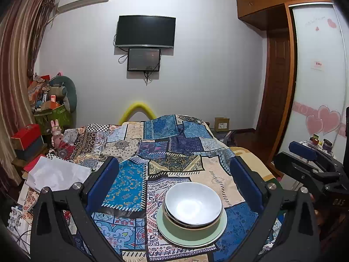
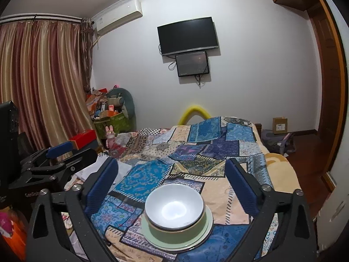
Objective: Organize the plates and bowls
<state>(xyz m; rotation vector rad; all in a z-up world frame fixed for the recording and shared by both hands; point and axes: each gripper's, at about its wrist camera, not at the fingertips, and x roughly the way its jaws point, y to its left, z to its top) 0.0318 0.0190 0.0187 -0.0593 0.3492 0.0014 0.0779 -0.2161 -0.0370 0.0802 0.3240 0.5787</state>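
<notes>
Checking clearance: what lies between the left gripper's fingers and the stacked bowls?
Only patterned bedspread; the left gripper stands open around the stacked bowls in the left wrist view.

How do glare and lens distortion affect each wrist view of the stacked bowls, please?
Left wrist view: a soft glare patch sits inside the white ceramic bowl, and the wooden wardrobe edge bows strongly. Right wrist view: the same bowl shows a brighter central highlight, the striped brown curtain rail curves, and black vignette fills the corners.

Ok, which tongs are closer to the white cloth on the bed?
Left. The left tongs have the white cloth just outside their left finger; the right tongs sit beyond them, farther from it.
</notes>
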